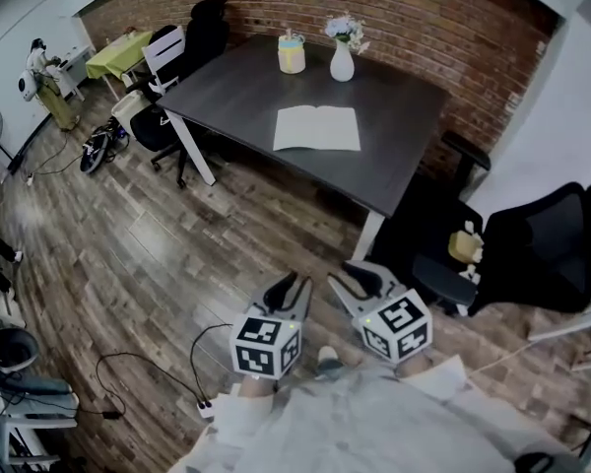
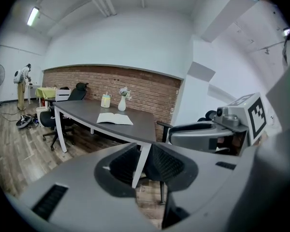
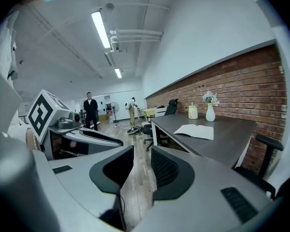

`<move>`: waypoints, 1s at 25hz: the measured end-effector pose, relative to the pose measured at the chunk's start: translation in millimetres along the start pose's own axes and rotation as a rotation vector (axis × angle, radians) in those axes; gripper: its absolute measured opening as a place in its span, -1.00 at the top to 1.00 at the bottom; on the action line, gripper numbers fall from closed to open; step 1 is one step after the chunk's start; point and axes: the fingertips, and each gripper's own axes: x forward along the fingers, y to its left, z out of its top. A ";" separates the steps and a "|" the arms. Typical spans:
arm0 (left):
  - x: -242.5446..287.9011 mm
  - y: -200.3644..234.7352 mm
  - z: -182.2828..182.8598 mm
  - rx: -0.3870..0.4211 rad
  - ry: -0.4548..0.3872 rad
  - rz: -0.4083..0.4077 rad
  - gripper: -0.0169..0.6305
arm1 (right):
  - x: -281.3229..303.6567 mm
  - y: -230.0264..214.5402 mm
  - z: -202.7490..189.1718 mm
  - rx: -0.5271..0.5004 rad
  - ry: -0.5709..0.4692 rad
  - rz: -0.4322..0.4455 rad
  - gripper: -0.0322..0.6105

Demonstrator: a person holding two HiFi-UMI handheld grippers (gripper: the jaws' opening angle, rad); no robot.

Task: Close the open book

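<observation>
**Dark grey surface (image 1: 404,116) carries the open book (image 1: 317,128); both your jaws hold nothing**

In the head view the book lies flat with its pages up, at the upper centre of the frame, near the front edge of the surface. Behind it, toward the brick wall (image 1: 424,18), a white vase (image 1: 342,62) with flowers and a pale yellow jar (image 1: 292,54) stand side by side, apart from the book.

Your grippers sit at the bottom centre of that view, over the wooden floor (image 1: 128,264) and well apart from the surface. The left gripper (image 1: 288,289) and the right gripper (image 1: 360,279) are just beside each other. Both point up the frame toward the surface.

In the left gripper view your jaws stand a little apart with a narrow gap and nothing in it. A white leg of the surface shows through the gap, farther off. The book appears left of centre there.

In the right gripper view your jaws also stand apart, and only floor shows between them. The book appears right of centre.

A black office chair (image 1: 532,244) stands at the right of the head view, by the surface's right corner.
</observation>
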 end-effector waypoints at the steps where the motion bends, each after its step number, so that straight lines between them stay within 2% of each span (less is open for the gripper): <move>1: 7.4 2.6 3.5 -0.006 0.000 0.004 0.68 | 3.8 -7.6 2.4 0.003 -0.003 0.003 0.57; 5: 28.6 10.3 11.1 -0.025 0.021 0.017 0.68 | 16.7 -31.7 5.6 0.027 -0.001 0.006 0.57; 11: 37.1 32.6 12.3 -0.057 0.048 0.061 0.68 | 31.1 -40.0 -2.0 0.062 0.022 0.024 0.57; 18: 76.4 37.8 21.2 -0.063 0.055 0.009 0.68 | 47.4 -63.9 1.1 0.043 0.006 0.009 0.57; 21: 88.9 51.2 28.2 -0.061 0.058 -0.006 0.68 | 57.7 -75.9 2.6 0.063 0.016 -0.023 0.57; 25: 108.0 75.7 35.3 -0.063 0.075 -0.028 0.68 | 83.6 -84.8 8.9 0.062 0.020 -0.024 0.57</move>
